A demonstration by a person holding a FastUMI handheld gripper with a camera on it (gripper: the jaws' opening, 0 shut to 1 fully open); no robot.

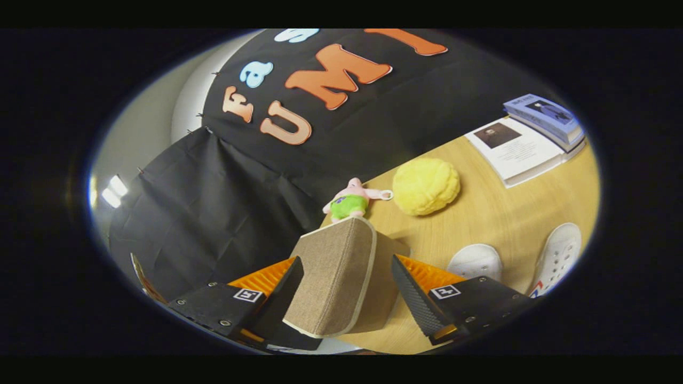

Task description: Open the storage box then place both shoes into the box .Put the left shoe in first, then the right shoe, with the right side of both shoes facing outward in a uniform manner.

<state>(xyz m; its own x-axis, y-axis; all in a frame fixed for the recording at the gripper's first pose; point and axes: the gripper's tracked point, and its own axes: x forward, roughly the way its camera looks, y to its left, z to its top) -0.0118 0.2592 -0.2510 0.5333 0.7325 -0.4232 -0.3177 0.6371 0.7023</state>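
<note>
The storage box [387,282] is brown fabric, and its lid [333,277], edged in white, stands tilted up between my fingers. My gripper [347,260] is open, one finger on each side of the lid. The left fingertip [291,277] lies close against the lid's edge, while the right fingertip [408,290] sits beside the box's darker side panel. Two white shoes [475,261] [560,256] lie on the wooden table [496,213], beyond and to the right of the right finger. The inside of the box is hidden.
A pink plush toy in green [349,202] sits just beyond the lid, with a yellow plush ball [426,186] next to it. Stacked books [544,117] and an open booklet [515,149] lie at the table's far end. Black cloth [213,202] walls the booth.
</note>
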